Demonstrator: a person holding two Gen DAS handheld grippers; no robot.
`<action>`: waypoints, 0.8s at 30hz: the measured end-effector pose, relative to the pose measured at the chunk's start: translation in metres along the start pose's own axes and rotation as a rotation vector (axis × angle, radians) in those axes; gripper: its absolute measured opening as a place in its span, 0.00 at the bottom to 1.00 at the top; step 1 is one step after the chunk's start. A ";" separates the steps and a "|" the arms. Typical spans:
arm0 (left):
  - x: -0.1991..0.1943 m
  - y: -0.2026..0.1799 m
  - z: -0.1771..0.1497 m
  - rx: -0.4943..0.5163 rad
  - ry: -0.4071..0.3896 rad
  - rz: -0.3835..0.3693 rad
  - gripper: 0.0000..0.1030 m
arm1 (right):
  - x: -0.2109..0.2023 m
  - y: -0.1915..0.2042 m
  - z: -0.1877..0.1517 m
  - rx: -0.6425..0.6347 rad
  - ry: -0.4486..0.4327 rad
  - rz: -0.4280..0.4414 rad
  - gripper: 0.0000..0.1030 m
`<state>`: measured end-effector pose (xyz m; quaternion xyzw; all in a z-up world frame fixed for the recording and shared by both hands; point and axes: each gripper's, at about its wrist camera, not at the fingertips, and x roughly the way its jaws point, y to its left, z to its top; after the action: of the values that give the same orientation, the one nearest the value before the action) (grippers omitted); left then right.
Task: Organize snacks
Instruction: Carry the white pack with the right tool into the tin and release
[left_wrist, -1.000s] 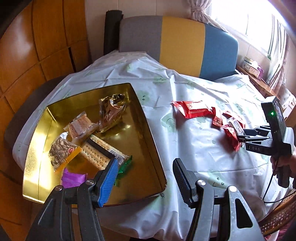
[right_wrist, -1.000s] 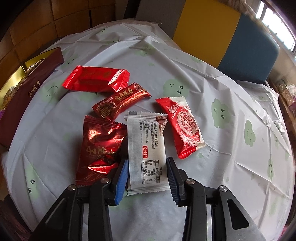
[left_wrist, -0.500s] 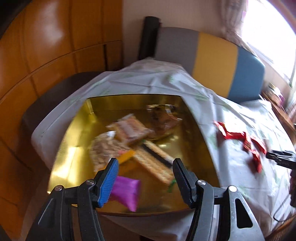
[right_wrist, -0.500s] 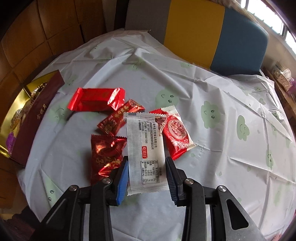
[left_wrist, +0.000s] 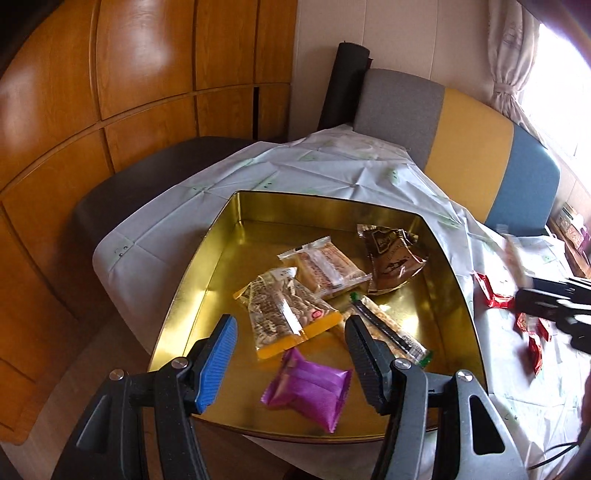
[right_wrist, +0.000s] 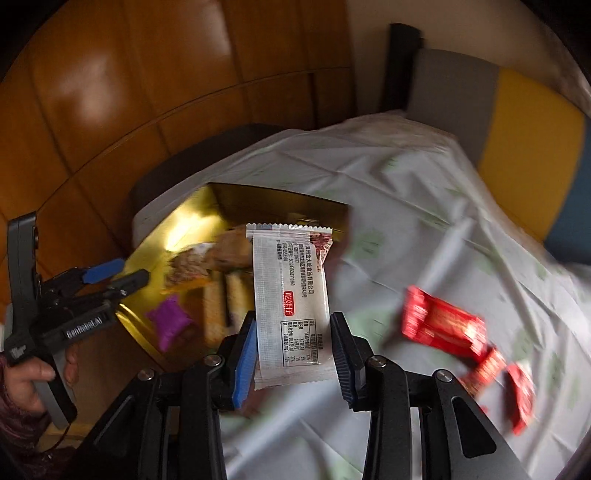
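Note:
A gold tray (left_wrist: 229, 236) holds several snacks: a purple packet (left_wrist: 308, 389), a peanut bag (left_wrist: 284, 314), a biscuit packet (left_wrist: 325, 266), a brown bag (left_wrist: 391, 254) and a cracker bar (left_wrist: 388, 328). My left gripper (left_wrist: 290, 350) is open and empty above the tray's near part. My right gripper (right_wrist: 293, 356) is shut on a white snack packet (right_wrist: 291, 295) and holds it in the air near the tray (right_wrist: 177, 229). Red candy packets (right_wrist: 443, 325) lie on the cloth to the right.
A white tablecloth (left_wrist: 332, 166) with green prints covers the round table. A grey, yellow and blue sofa back (left_wrist: 469, 144) stands behind. Wooden wall panels (left_wrist: 110, 110) are on the left. The right gripper shows at the right edge of the left wrist view (left_wrist: 554, 302).
My right gripper has lifted the white packet off the cloth and swung it left toward the tray. My left gripper has moved over the tray, still open.

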<state>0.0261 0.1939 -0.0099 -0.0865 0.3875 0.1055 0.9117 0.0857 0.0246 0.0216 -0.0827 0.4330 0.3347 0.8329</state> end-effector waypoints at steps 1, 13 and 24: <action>0.001 0.002 0.000 -0.002 0.000 0.001 0.60 | 0.013 0.010 0.006 -0.017 0.023 0.016 0.37; 0.012 0.017 -0.007 -0.027 0.033 0.006 0.60 | 0.098 0.037 0.010 -0.079 0.215 -0.044 0.39; 0.008 0.009 -0.007 -0.005 0.019 -0.004 0.60 | 0.058 0.032 0.002 -0.095 0.089 -0.058 0.66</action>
<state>0.0247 0.2020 -0.0212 -0.0903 0.3959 0.1038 0.9079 0.0900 0.0783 -0.0171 -0.1494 0.4508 0.3264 0.8173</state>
